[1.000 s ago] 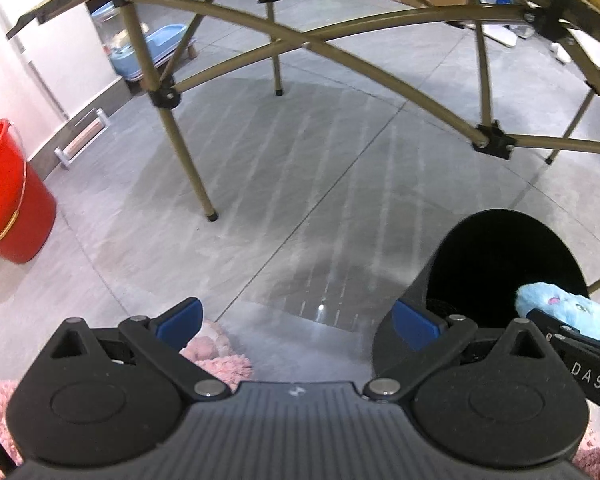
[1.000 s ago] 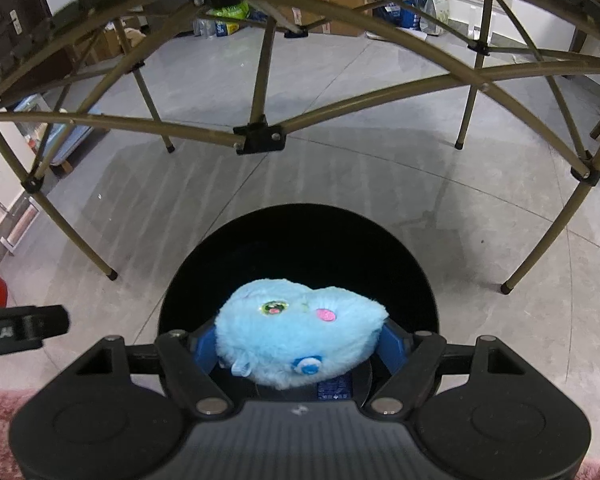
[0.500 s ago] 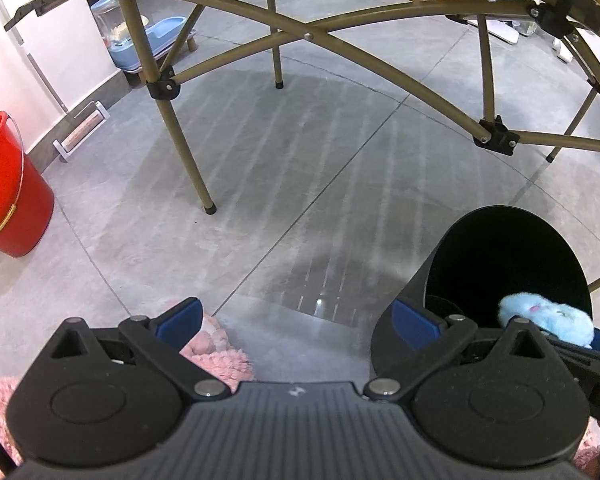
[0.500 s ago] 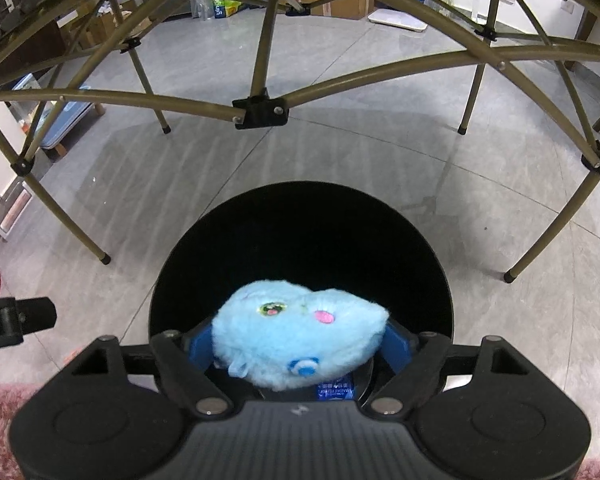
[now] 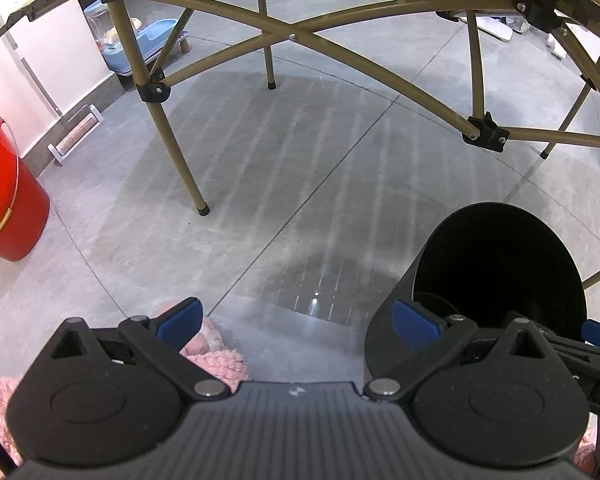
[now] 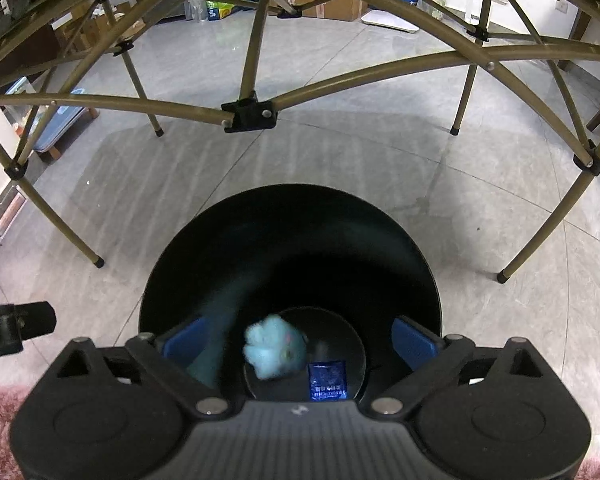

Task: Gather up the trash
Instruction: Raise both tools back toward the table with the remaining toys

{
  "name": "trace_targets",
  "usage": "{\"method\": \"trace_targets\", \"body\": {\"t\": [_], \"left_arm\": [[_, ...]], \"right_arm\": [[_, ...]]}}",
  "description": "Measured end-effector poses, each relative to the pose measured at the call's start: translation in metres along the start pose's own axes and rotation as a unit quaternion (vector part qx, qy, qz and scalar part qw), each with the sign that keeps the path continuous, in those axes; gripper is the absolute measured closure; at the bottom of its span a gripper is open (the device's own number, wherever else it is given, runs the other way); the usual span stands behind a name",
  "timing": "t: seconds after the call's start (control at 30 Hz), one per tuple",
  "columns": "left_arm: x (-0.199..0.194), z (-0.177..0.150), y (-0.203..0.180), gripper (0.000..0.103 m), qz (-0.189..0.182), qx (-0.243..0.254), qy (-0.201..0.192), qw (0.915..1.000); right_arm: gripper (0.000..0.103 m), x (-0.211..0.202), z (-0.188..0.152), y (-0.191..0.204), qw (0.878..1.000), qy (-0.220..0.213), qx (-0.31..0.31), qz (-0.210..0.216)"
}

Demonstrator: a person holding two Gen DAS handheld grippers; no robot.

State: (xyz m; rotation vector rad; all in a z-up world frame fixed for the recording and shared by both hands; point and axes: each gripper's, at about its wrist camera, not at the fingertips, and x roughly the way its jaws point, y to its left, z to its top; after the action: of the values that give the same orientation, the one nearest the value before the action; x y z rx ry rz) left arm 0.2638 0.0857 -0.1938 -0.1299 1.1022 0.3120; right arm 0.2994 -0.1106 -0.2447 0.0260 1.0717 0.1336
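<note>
blue plush toy (image 6: 274, 346): fluffy, pale blue with a pink spot, showing blurred, lying low inside my black trash bin, clear of any grip | black trash bin (image 6: 380, 236): round, standing upright and open on the grey floor | blue packet (image 6: 327, 380): lying flat on the bin's bottom, just beside the toy

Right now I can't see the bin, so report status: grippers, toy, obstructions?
Right gripper opening over black bin, nothing between pads. Blue plush toy inside bin. Left gripper open, empty. Nothing in the way.
</note>
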Motion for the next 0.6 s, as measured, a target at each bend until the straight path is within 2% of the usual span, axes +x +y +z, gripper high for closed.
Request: {"method": "trace_targets", "body": {"t": [0.17, 0.6], "left_arm": [[-0.005, 0.002, 0.002, 0.0, -0.003, -0.007, -0.012, 0.9999], [-0.021, 0.01, 0.0, 0.0, -0.016, -0.014, -0.056, 0.9982]], "right_arm": [[0.002, -0.004, 0.002, 0.0, 1.0, -0.009, 0.001, 0.002], [0.0, -0.031, 0.011, -0.006, 0.997, -0.073, -0.01, -0.011]]}}
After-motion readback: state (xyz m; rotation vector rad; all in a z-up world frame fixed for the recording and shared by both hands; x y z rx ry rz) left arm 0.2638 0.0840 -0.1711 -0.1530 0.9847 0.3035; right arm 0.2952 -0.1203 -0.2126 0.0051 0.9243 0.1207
